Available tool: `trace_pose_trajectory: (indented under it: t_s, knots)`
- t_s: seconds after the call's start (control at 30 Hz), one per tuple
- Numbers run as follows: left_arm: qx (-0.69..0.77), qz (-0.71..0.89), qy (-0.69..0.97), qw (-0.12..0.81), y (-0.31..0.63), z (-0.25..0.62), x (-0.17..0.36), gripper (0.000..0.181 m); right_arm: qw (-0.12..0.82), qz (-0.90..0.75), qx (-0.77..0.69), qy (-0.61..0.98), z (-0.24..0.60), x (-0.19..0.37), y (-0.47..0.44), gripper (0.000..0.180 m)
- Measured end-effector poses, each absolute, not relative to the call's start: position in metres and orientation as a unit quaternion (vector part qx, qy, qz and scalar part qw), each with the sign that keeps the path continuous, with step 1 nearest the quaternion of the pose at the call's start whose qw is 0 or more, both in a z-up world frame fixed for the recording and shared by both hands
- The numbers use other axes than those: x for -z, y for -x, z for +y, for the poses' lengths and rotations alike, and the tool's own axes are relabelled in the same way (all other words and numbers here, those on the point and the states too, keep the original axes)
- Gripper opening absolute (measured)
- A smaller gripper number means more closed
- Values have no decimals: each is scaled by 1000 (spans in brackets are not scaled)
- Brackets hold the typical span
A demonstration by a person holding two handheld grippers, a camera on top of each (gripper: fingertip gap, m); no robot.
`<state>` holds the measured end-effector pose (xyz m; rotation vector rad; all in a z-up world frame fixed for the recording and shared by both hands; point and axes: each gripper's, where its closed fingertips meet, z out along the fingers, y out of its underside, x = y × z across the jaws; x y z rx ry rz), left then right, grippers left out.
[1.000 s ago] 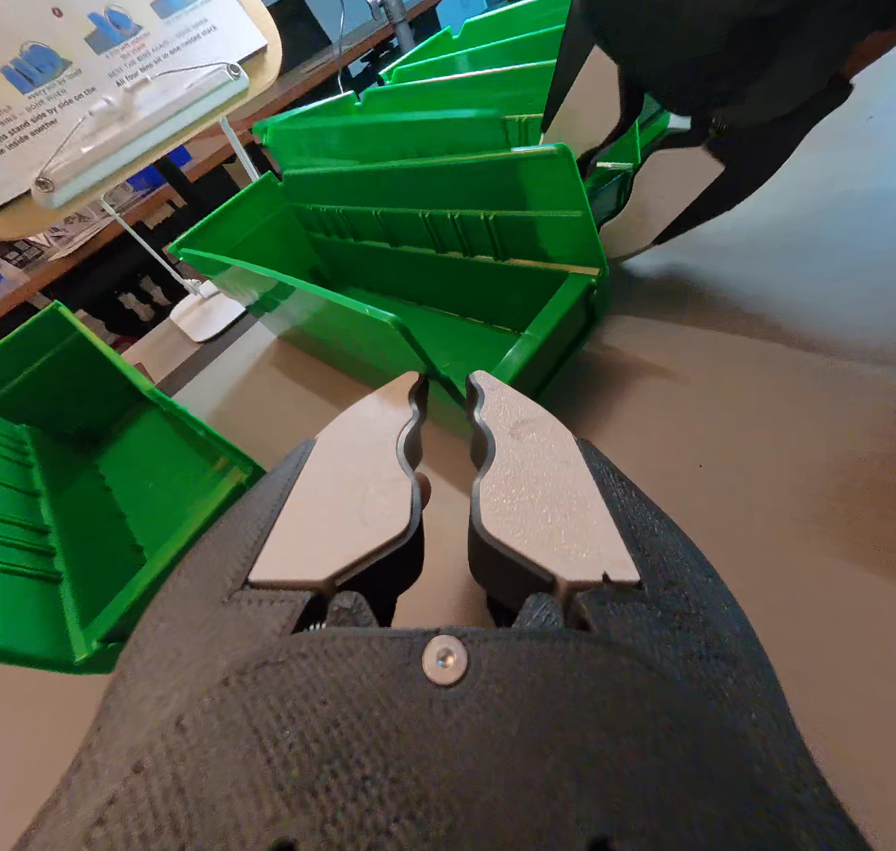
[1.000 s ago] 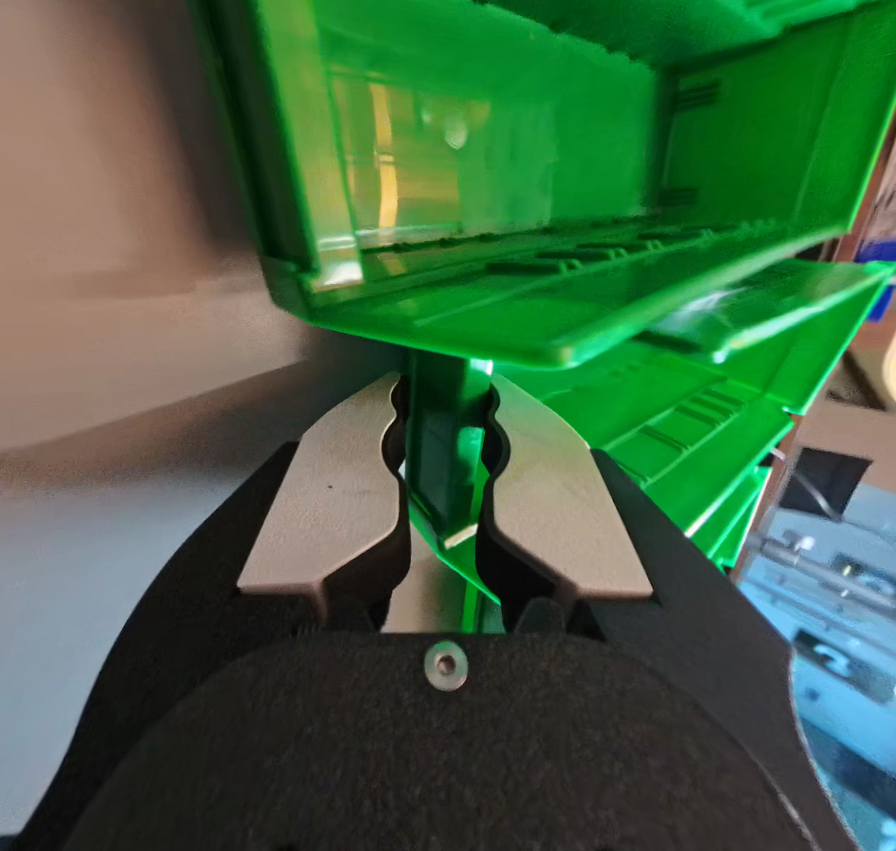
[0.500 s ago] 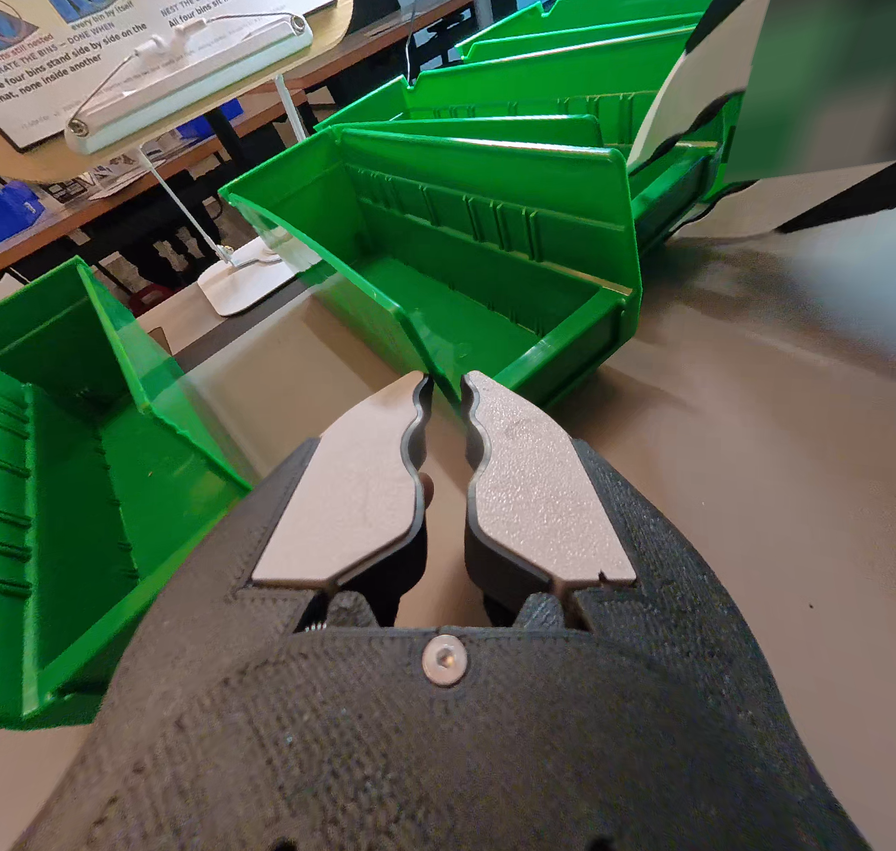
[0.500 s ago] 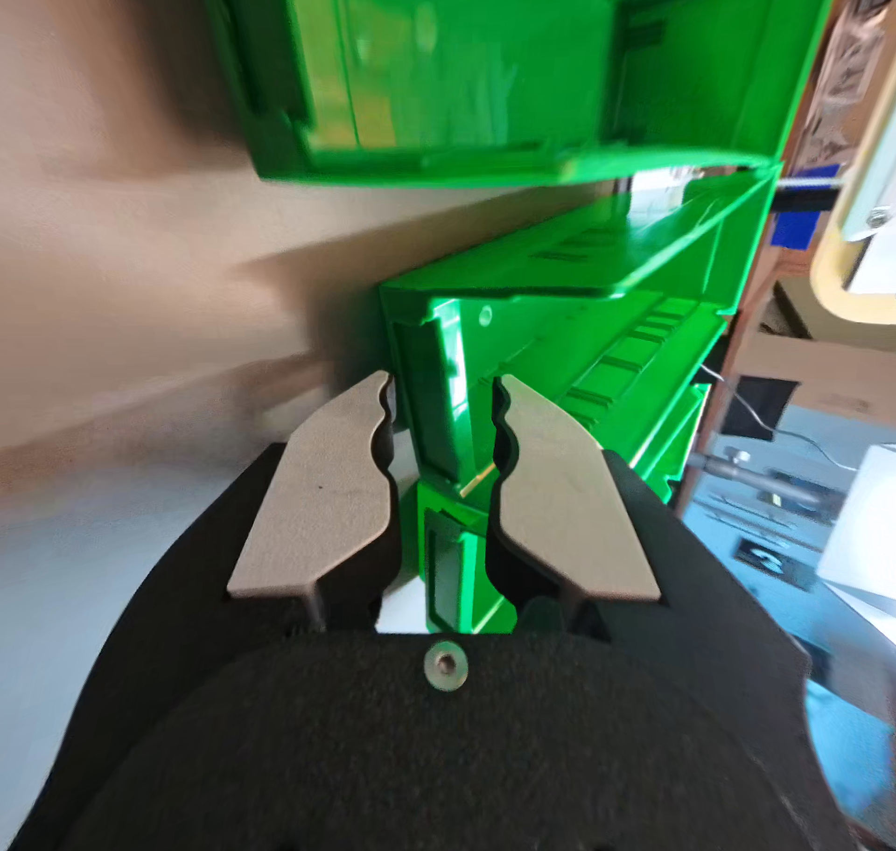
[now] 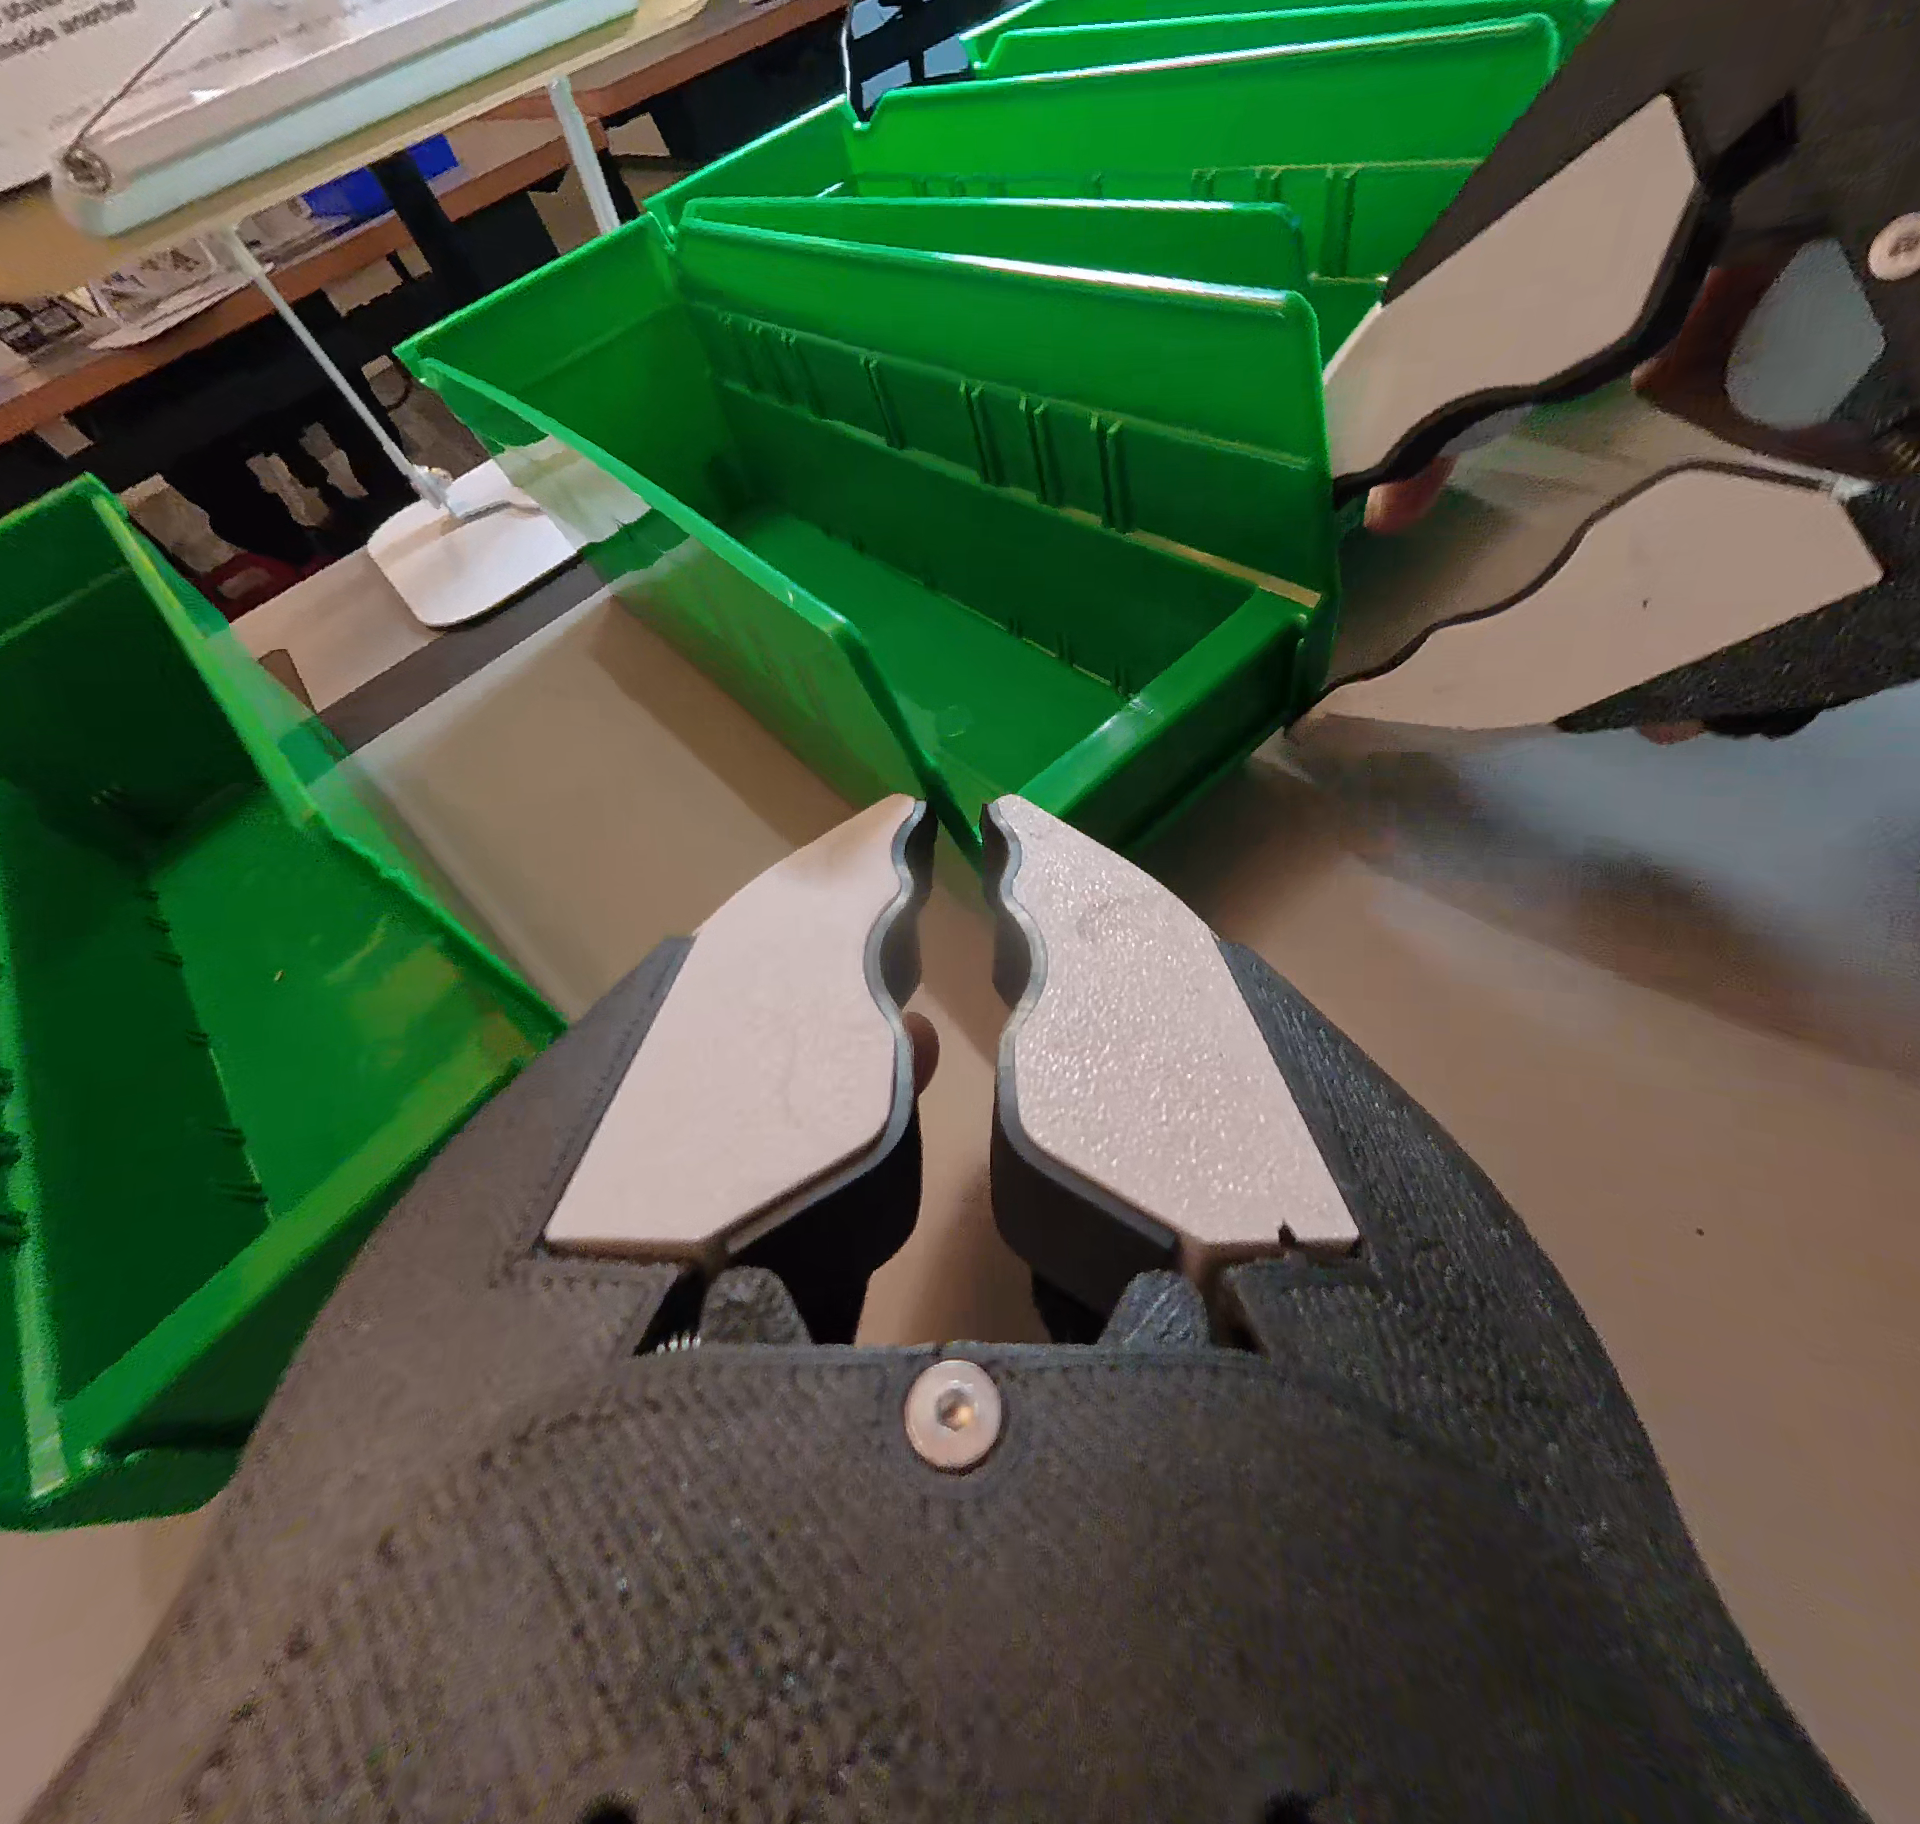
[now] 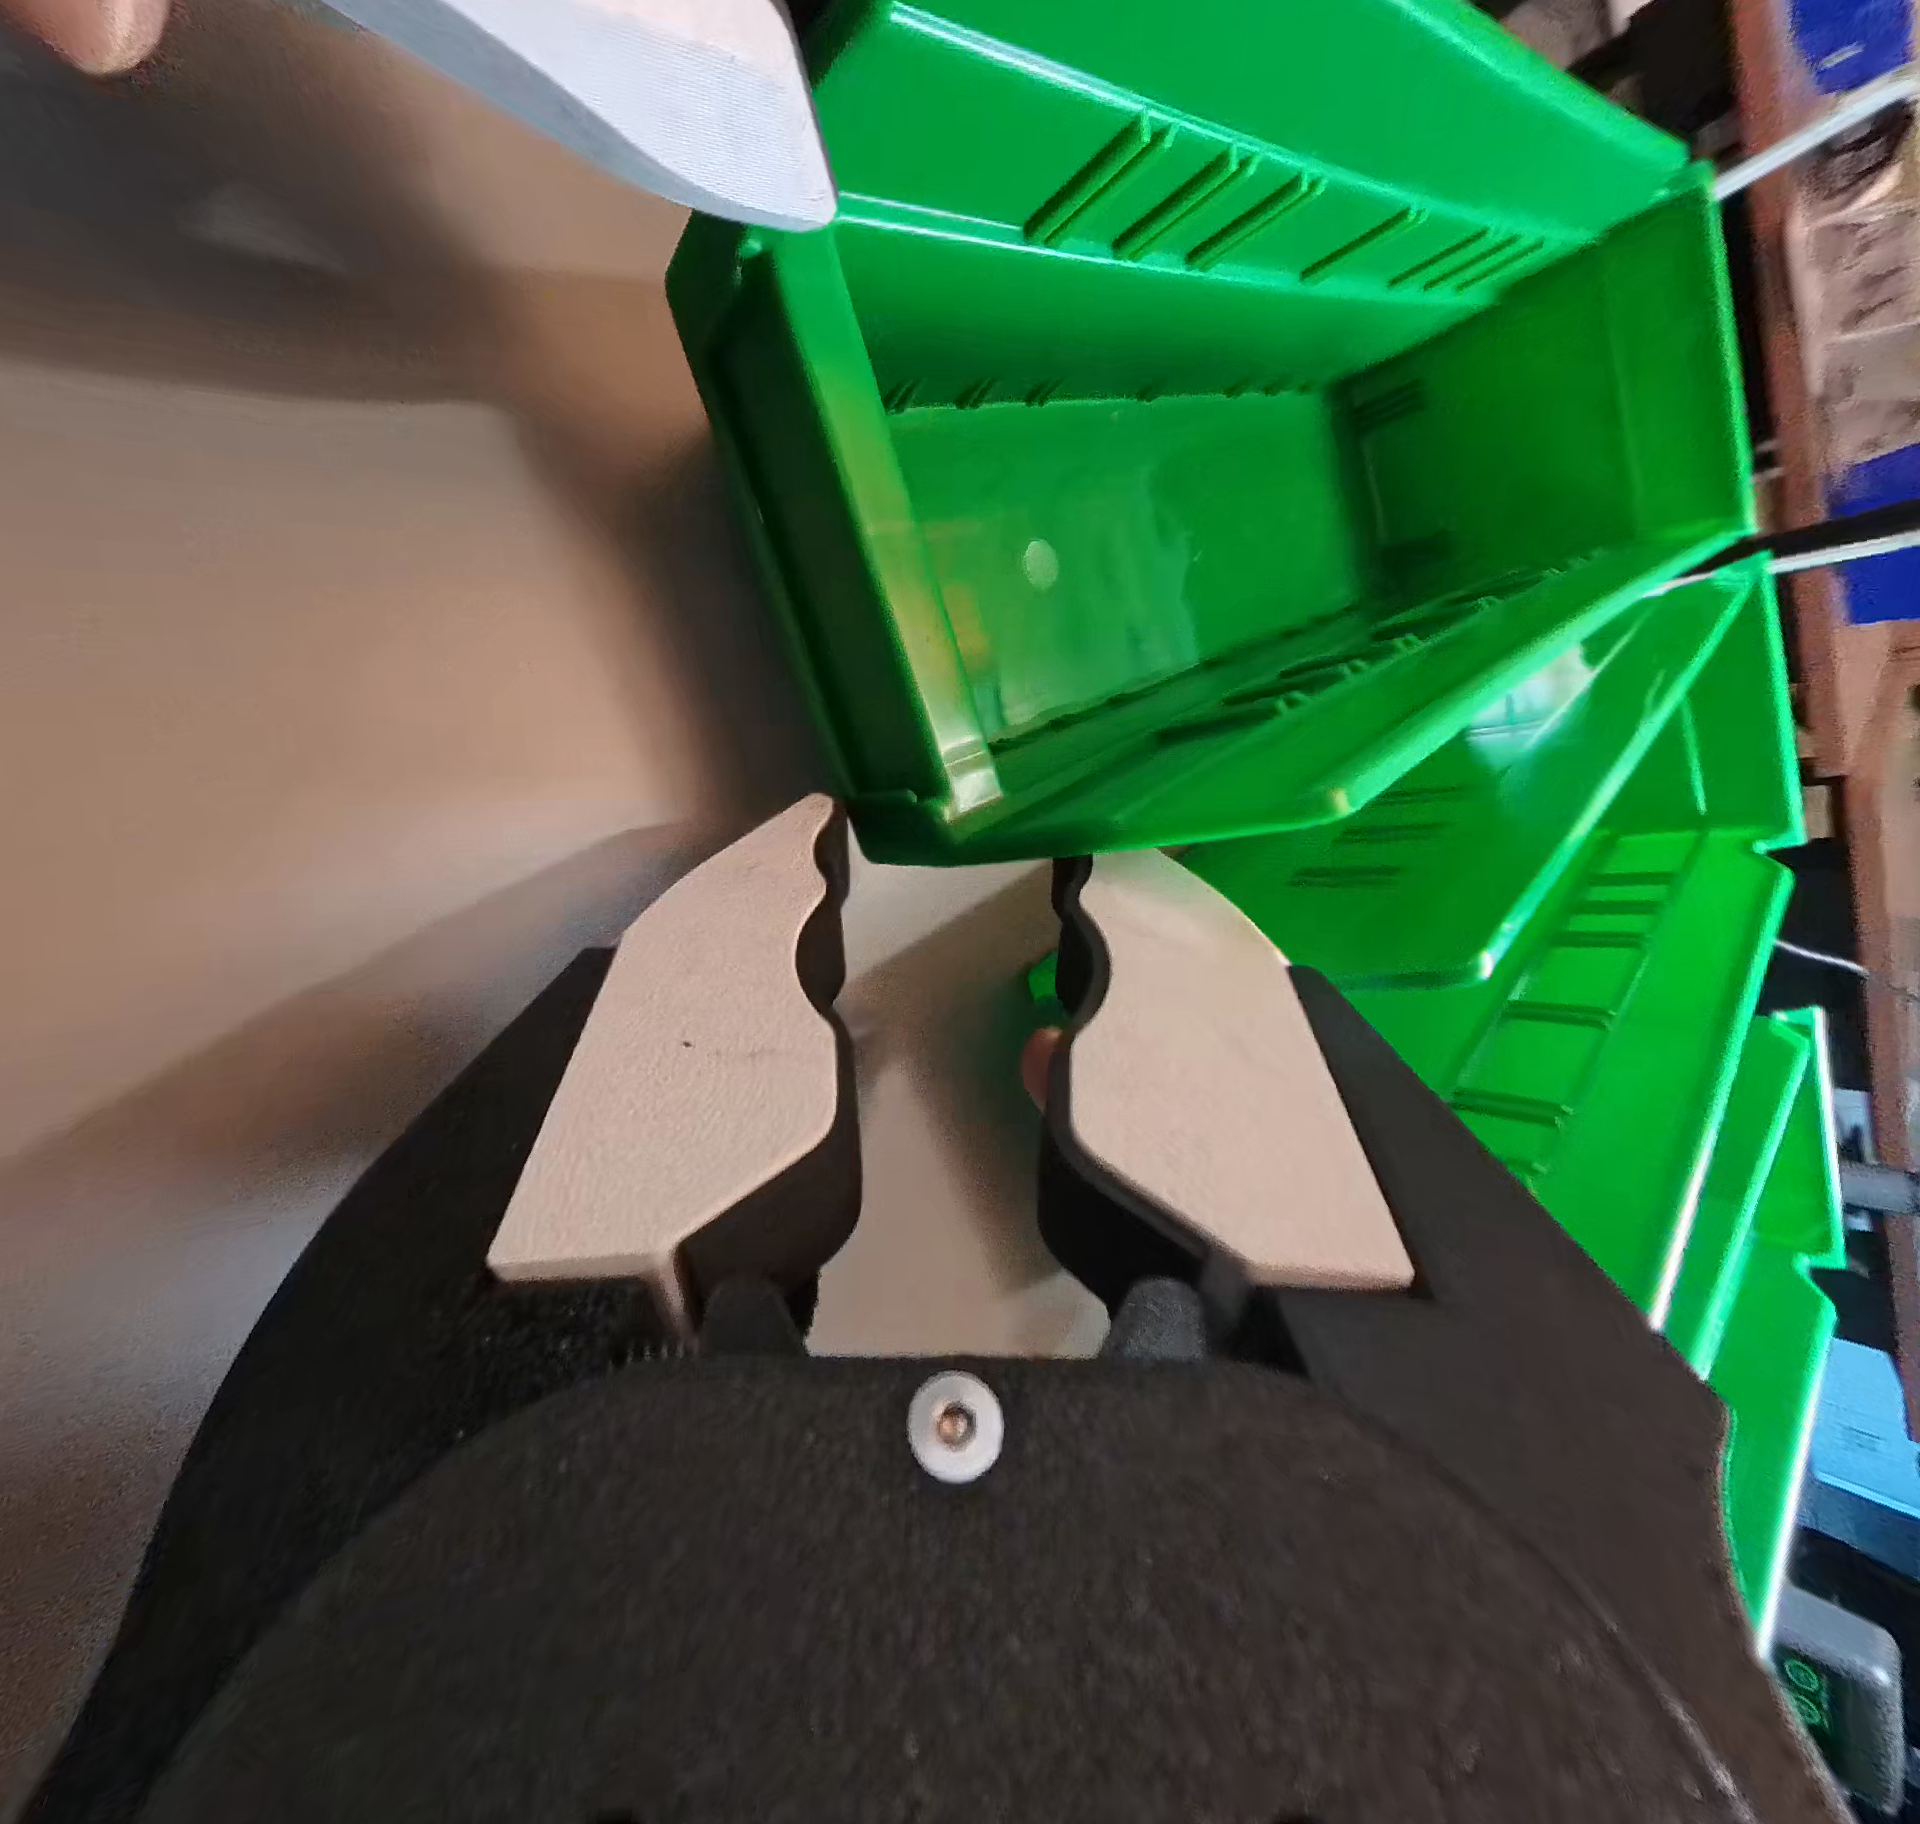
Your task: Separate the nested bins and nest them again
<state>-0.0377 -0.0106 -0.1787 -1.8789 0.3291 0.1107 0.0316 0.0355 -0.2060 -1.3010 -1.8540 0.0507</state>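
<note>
The middle bin stands on the table, a lone bin to its left and two nested bins behind. The left gripper, nearly closed and empty, points at its near corner. The right gripper, open and empty, sits beside its front wall.

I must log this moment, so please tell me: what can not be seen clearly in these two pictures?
- Left wrist view: the separate bin is cut off by the left edge.
- Left wrist view: the far bins overlap, so their count is unclear.
- Right wrist view: the table is motion-blurred.
- Right wrist view: the left hand-held gripper is cut off by the top edge.
</note>
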Motion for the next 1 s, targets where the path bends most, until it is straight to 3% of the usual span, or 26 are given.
trace_pose_trajectory:
  t_s: [0.2,0.37,0.57,0.73,1.0]
  knots:
    - [-45,121,808,575,51,-4,179,9,486,-708,-16,512,44,207,-18,29]
    - [-42,149,808,569,47,-8,180,16,472,-711,-39,520,40,205,-20,29]
    - [-22,151,799,582,50,-19,162,20,491,-679,-156,523,24,151,-33,31]
    - [-20,158,766,623,65,-31,132,20,565,-590,-211,536,46,103,-61,38]
    - [-43,182,767,614,113,-47,122,22,626,-478,-277,551,86,106,-89,36]
